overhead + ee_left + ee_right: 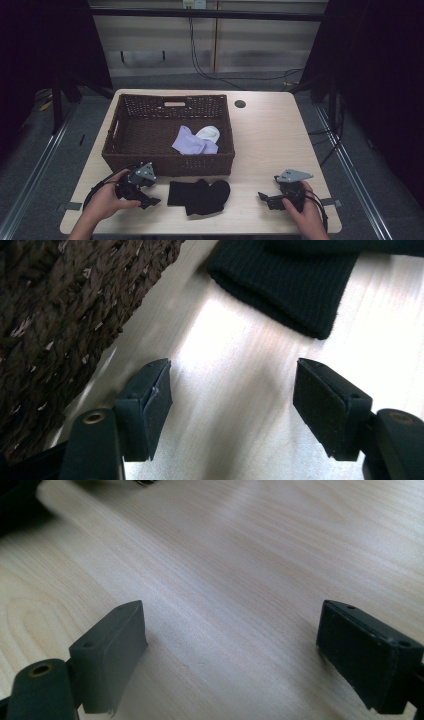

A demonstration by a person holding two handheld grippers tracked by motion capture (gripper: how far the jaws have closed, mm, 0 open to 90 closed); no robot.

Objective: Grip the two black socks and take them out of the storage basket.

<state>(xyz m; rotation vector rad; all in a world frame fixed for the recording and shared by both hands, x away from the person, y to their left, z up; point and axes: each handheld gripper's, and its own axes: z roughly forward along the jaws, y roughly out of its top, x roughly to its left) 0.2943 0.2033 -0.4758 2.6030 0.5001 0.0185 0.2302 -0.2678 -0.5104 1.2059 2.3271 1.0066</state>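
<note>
1. The table [280,130] carried a brown wicker basket [167,165] at its far-left part, with a lavender sock [187,142] and a white sock [209,133] lying inside toward the basket's right side.
2. The black socks [200,196] lay flat on the bare wood just in front of the basket's near wall, between the two hands. Their long axis ran left to right across the table, the squared cuff end toward the person's left and the rounded toe end toward the right.
3. The left gripper [145,192] sat just beside that cuff end, pointing toward it. In the left gripper view the ribbed cuff [285,285] lay ahead and slightly right of the jaws, the basket wall [65,315] close on the other side.
4. The right gripper [265,198] rested well apart from the toe end, with plain tabletop [240,570] ahead of it.
5. Both grippers stood released, jaws spread wide with nothing between them.
6. Judged from this layout, the left gripper was the nearer one; a short forward reach, angled slightly right, looked enough to straddle the cuff.
</note>
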